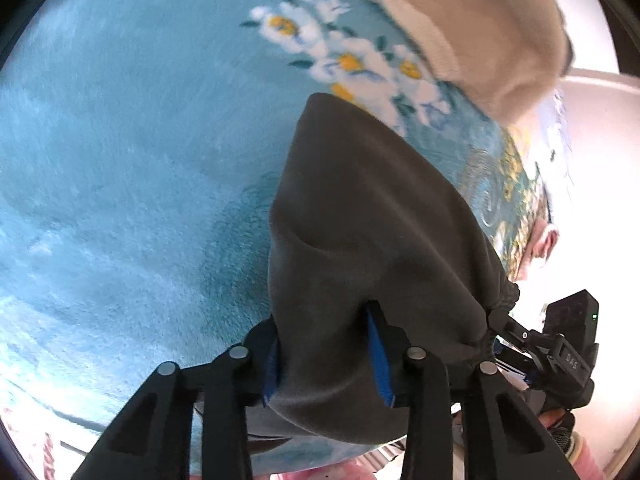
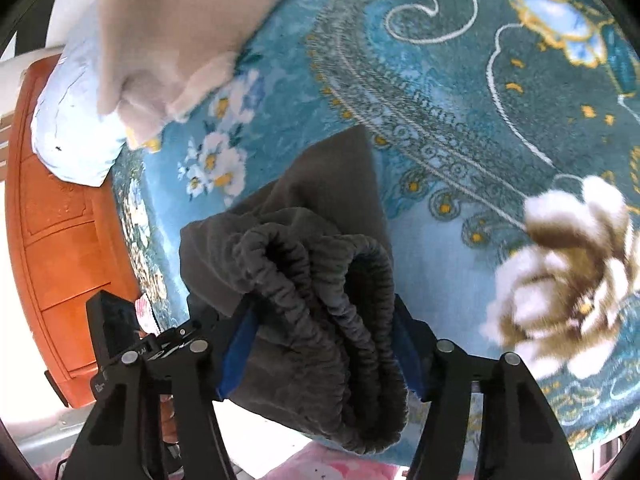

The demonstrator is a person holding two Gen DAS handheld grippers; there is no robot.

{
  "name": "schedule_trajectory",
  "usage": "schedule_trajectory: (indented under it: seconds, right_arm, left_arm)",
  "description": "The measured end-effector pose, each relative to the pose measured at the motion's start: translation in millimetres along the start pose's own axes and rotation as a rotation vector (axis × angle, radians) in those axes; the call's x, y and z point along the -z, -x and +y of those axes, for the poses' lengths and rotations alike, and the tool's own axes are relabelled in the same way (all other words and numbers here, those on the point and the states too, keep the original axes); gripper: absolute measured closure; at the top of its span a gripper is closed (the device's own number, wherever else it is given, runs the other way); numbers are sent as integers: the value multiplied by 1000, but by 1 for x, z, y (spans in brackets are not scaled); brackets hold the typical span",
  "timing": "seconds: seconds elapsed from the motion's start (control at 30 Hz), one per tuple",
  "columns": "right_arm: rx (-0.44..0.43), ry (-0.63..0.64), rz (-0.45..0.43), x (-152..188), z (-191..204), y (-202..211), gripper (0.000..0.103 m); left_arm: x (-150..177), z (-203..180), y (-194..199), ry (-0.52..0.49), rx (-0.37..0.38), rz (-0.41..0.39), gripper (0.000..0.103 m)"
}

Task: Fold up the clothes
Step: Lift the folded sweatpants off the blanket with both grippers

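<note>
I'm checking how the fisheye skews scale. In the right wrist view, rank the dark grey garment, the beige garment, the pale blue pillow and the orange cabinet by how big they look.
1. dark grey garment, though it sits nearest the camera
2. beige garment
3. orange cabinet, close to the beige garment, so unsure
4. pale blue pillow

Left tool [image 1: 326,356] clamped on dark fabric; right tool [image 2: 320,344] likewise, seen at 4 o'clock (left view).
</note>
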State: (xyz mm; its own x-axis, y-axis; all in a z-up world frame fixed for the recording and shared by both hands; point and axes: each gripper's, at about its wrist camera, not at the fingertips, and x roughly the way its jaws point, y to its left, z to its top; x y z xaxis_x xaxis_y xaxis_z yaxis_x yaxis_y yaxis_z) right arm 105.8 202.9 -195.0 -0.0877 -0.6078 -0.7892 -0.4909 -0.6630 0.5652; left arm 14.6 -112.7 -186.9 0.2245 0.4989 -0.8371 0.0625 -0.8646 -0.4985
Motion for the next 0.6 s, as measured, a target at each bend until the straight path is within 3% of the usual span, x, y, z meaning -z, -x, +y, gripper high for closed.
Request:
schedule_trajectory:
  seconds: [0.43, 0.6]
  right_arm:
    - [-40, 62, -237, 61, 27, 120, 39]
    - [-88, 128, -326, 76, 30, 178, 39]
  left_arm:
    - [45, -82, 71, -215, 97, -112, 65]
    - [62, -138, 98, -321, 118, -198, 65]
